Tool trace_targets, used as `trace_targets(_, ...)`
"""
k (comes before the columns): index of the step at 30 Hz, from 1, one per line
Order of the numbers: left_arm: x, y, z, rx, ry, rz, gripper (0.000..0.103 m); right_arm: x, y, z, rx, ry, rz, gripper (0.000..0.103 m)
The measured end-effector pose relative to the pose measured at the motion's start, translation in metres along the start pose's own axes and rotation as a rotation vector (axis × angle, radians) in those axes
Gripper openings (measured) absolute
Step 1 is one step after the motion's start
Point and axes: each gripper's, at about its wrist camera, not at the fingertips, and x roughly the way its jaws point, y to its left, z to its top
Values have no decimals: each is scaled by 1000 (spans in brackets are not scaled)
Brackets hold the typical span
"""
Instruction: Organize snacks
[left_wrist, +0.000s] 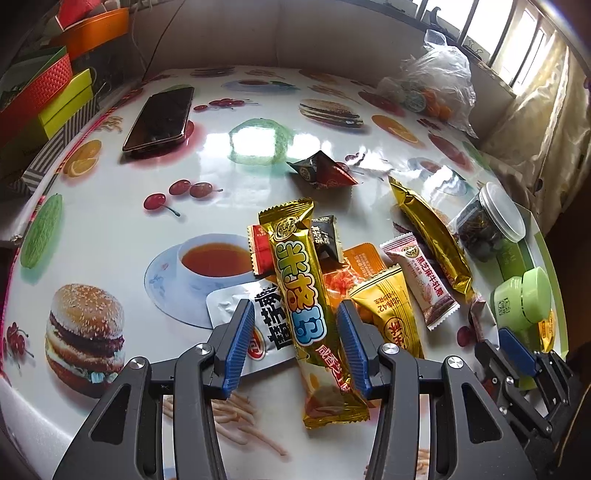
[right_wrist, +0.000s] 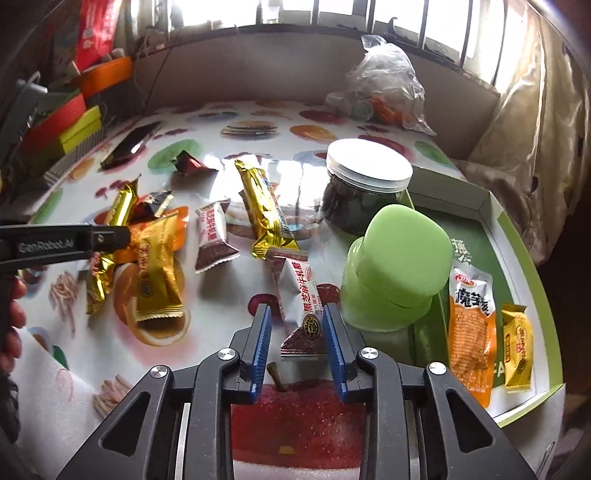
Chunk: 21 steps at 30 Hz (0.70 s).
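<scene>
Sorting has barely begun: two packets (right_wrist: 472, 332) lie in the green tray (right_wrist: 524, 258) at the table's right edge; my left tool (left_wrist: 295, 347) straddles the gold bar (left_wrist: 299, 288) open, right tool (right_wrist: 297, 347) open around a nougat (right_wrist: 301, 302).

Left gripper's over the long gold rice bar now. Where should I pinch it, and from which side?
Pinch the gold rice bar across its narrow width at mid-length, coming straight down from above. It lies flat atop other packets, and the open left gripper already straddles it, blue pads facing its long edges.

Food-print table (left_wrist: 110, 206) with phone (left_wrist: 159, 119), snacks (left_wrist: 421, 280)
</scene>
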Motion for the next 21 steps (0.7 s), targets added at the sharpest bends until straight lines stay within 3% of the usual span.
trace_targets(11, 3, -1, 2, 5, -20, 21, 48, 7, 0, 0, 22, 11, 53, 23)
trace_targets(17, 1, 4, 0, -7, -31, 34, 26, 3, -2, -2, 46, 5, 65, 23)
trace_targets(21, -1, 8, -2, -13, -34, 36, 24, 1, -2, -3, 49, 0, 73, 23)
